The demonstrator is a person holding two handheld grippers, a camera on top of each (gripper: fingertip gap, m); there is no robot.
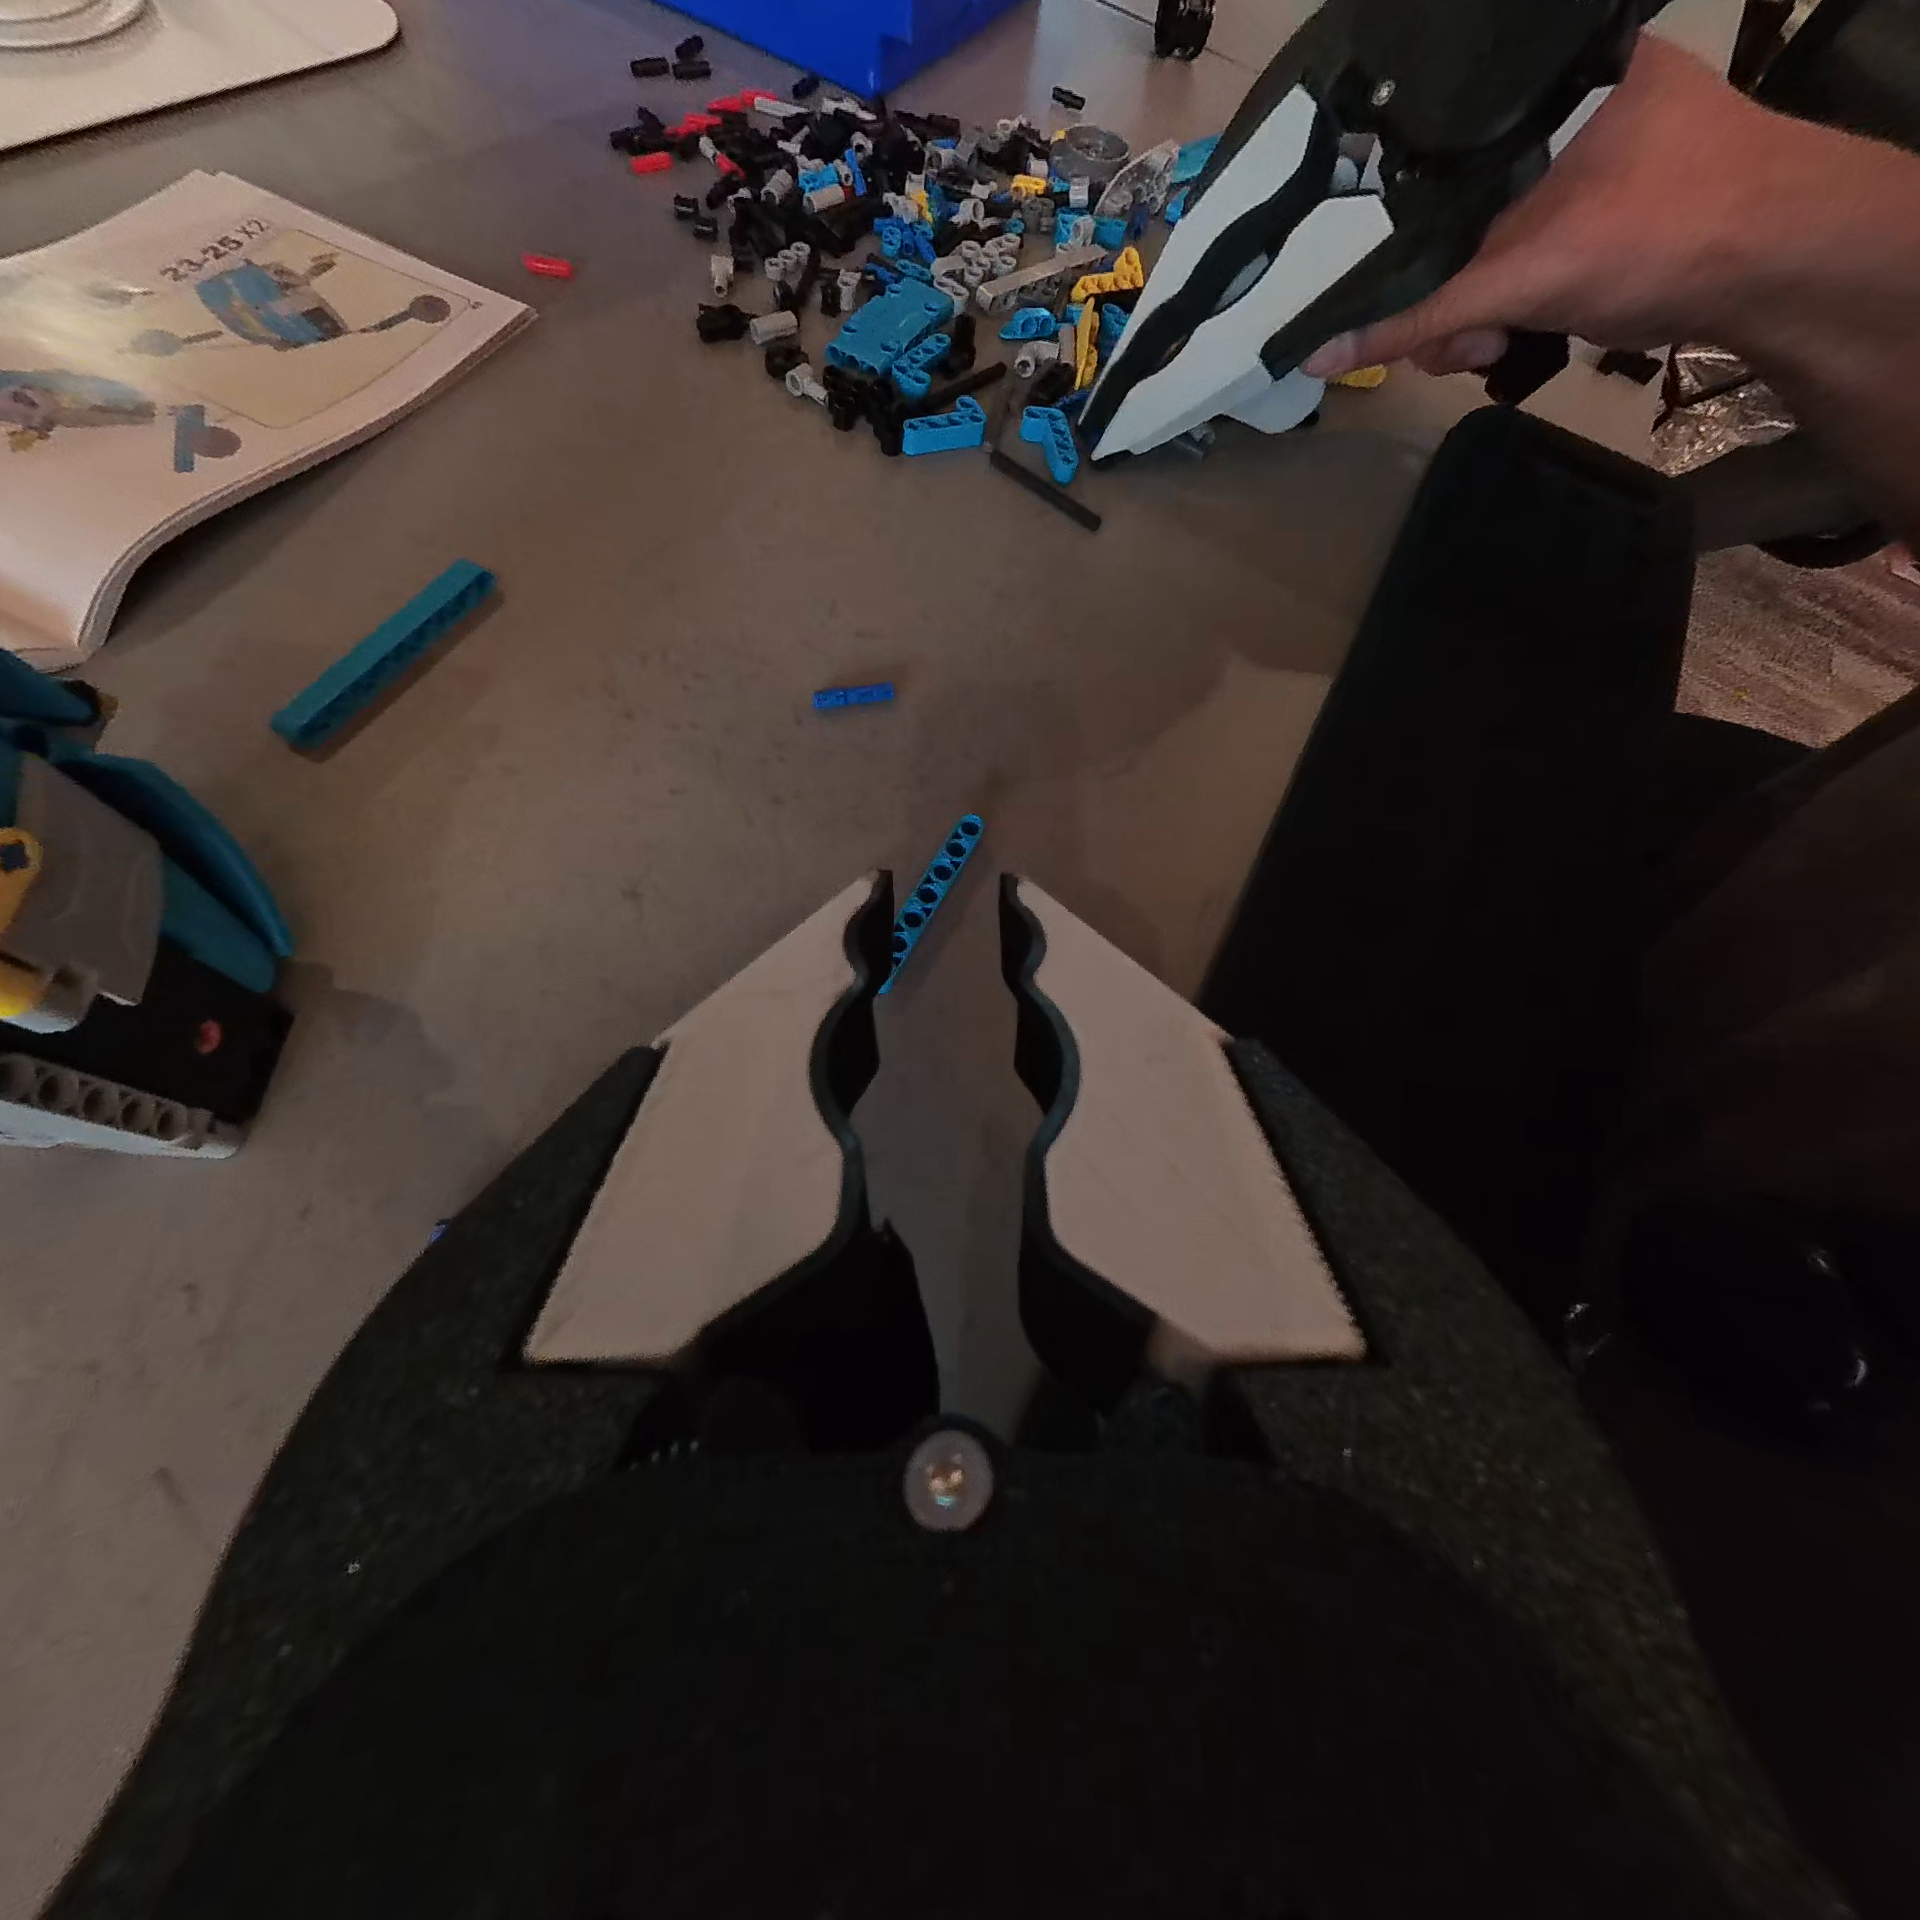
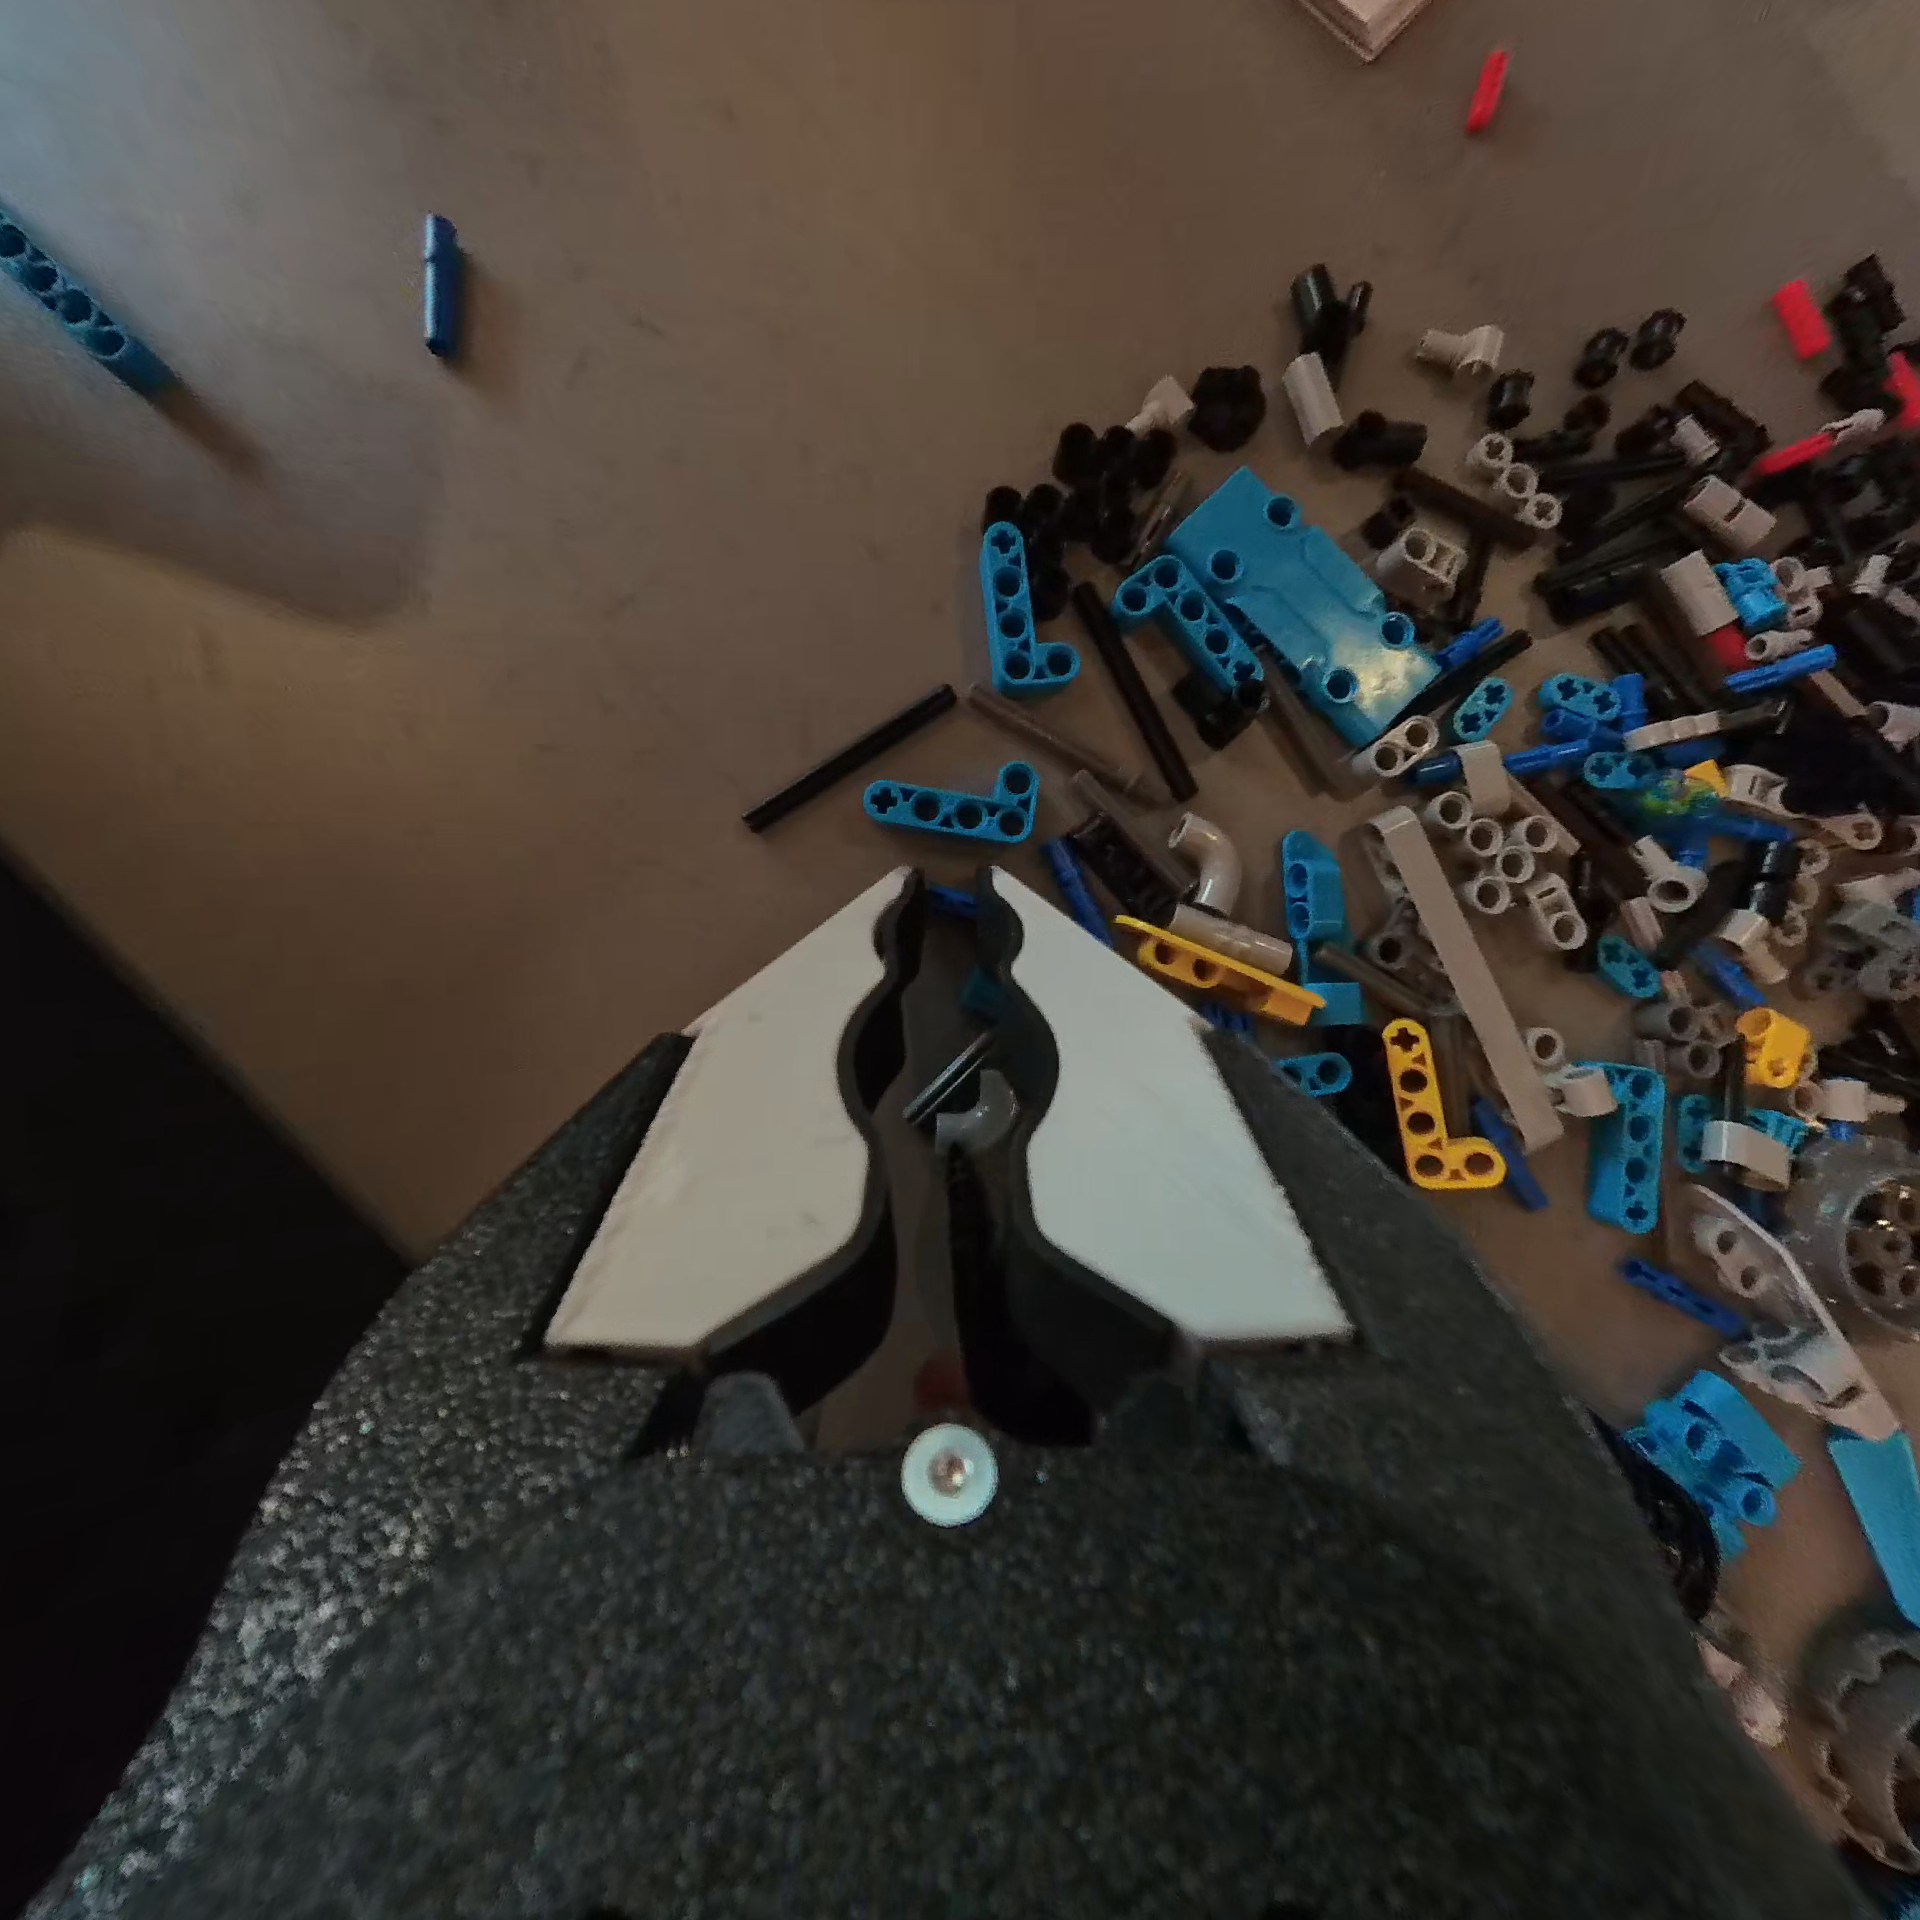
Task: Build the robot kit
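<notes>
My left gripper (image 1: 943, 883) is open and empty, low over the grey table. A short blue holed beam (image 1: 935, 899) lies on the table between its tips, close against the left finger. My right gripper (image 2: 951, 881) is over the near edge of a pile of small building pieces (image 2: 1455, 779), its jaws only narrowly apart. A small dark blue piece (image 2: 948, 900) shows in the gap at its tips; a grip on it is not clear. A blue L-beam (image 2: 956, 808) and a black axle (image 2: 847, 758) lie just ahead. In the left wrist view a hand (image 1: 1662, 239) holds the right gripper (image 1: 1101, 442) tip-down by the pile (image 1: 935, 260).
An open instruction booklet (image 1: 208, 364) lies at the left and a partly built model (image 1: 104, 935) at the left edge. A long teal beam (image 1: 384, 652) and a small blue pin (image 1: 854, 696) lie loose. A blue bin (image 1: 862, 31) stands behind the pile. A black chair back (image 1: 1455, 831) stands at the right. Spacing between my two grippers at the tips: around 25 centimeters.
</notes>
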